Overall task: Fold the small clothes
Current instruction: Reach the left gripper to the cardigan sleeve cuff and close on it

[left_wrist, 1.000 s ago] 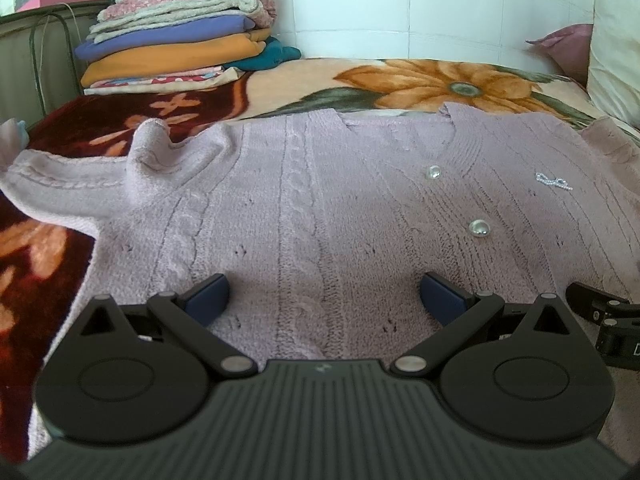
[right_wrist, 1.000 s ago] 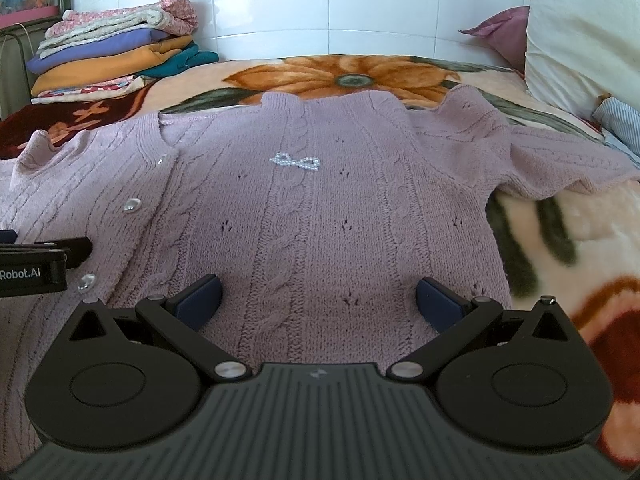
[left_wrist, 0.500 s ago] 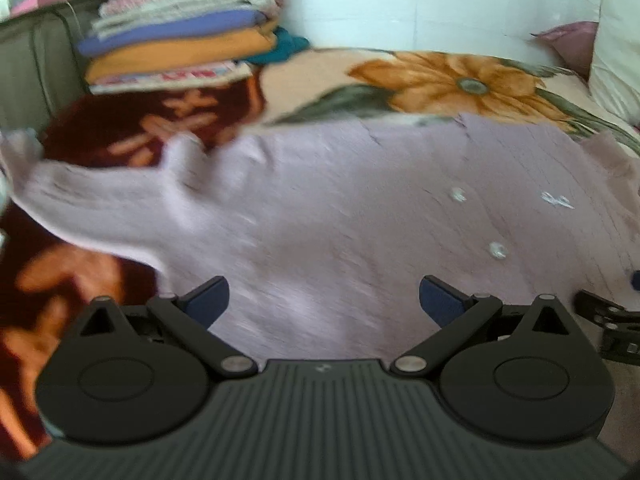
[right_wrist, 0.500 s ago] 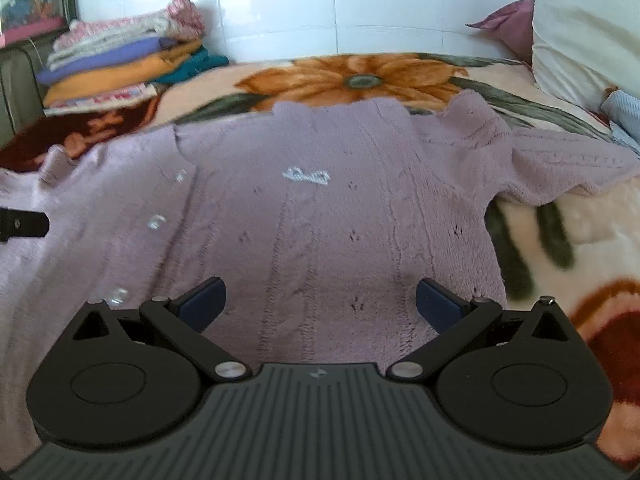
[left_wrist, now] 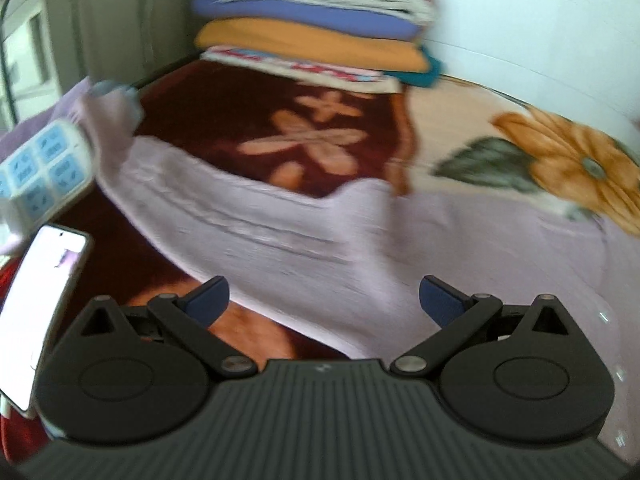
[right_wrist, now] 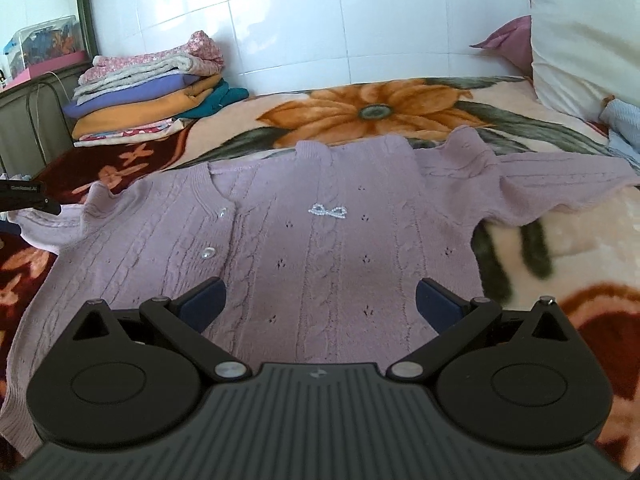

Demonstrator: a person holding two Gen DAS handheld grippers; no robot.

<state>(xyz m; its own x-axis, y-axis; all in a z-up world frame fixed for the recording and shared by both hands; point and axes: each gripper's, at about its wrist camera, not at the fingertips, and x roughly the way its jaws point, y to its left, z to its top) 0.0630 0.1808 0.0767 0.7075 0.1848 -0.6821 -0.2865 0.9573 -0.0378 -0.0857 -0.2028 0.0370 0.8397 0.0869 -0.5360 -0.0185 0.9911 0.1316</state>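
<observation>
White wall tiles back a bed covered by a flowered blanket (right_wrist: 372,112), on which a lilac knitted cardigan (right_wrist: 320,248) lies spread flat, front up, with both sleeves out to the sides. Farthest left, a phone (left_wrist: 36,304) with a lit screen and a blue-buttoned object sit just off the garment's left sleeve (left_wrist: 224,220), and a stack of folded clothes (right_wrist: 152,92) rests at the back corner. The left gripper (left_wrist: 323,297) hovers over that sleeve with its blue pads spread wide and nothing between them; this view is blurred. Across the middle run the button line and a small beaded bow (right_wrist: 328,211). The right gripper (right_wrist: 320,300) is likewise released, poised above the lower right front. The knit looks light, soft and stretchy, likely to sag and drag on the plush blanket, so pinching a sleeve cuff or shoulder seam through both layers seems the surest hold; the bow and buttons are best avoided.
</observation>
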